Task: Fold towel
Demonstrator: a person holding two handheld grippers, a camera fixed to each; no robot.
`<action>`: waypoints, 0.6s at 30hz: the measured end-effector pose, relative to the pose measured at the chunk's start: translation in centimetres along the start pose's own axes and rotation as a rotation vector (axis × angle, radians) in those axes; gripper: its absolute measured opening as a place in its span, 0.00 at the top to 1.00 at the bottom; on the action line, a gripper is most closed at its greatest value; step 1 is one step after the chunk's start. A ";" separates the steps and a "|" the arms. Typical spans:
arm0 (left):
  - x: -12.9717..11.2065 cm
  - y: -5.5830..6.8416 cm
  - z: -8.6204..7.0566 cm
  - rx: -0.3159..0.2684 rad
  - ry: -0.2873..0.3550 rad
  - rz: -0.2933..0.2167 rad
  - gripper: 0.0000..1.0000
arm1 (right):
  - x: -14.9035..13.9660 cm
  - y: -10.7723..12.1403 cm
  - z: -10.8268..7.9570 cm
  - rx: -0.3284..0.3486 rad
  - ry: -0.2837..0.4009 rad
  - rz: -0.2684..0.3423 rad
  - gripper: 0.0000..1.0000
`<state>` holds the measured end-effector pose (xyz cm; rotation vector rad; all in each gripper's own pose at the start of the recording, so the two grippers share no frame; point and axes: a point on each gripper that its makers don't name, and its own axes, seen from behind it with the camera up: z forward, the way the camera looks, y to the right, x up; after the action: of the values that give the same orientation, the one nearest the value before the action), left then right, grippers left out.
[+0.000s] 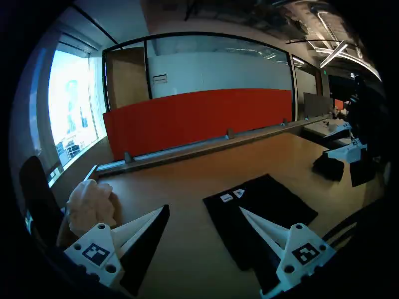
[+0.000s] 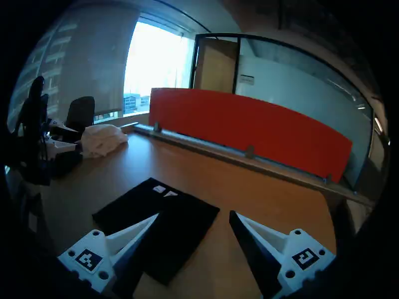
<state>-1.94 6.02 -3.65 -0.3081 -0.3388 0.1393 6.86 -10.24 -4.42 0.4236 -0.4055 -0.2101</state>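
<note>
Wooden desk (image 1: 199,174) beside red partition (image 1: 199,117), black towel (image 1: 272,202) flat mid-surface, white tags (image 1: 232,195) up; left gripper (image 1: 204,208) and right gripper (image 2: 195,214) gaping, empty, over its near edge; probably soft, light, floppy, so pinch corners, not middle.

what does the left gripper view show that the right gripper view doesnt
Left gripper view: the open left tongs and lit ceiling strips. Right gripper view: the open right tongs and a dark office chair. Both: the black towel lying on the wooden table, a pale crumpled cloth and the red partition.
</note>
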 end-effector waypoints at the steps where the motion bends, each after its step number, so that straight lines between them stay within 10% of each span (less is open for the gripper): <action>1: -0.4 0.2 0.1 -0.005 -0.007 0.000 0.08 | -0.5 0.0 0.2 -0.001 -0.009 -0.002 0.01; 18: -8.8 4.4 2.7 -0.098 -0.180 0.019 0.08 | -9.9 -3.1 2.6 0.091 -0.182 -0.060 0.00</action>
<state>-11.49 9.26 -5.33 -0.3968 -0.5224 0.1700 -3.48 -11.13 -6.98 0.5083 -0.5827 -0.2904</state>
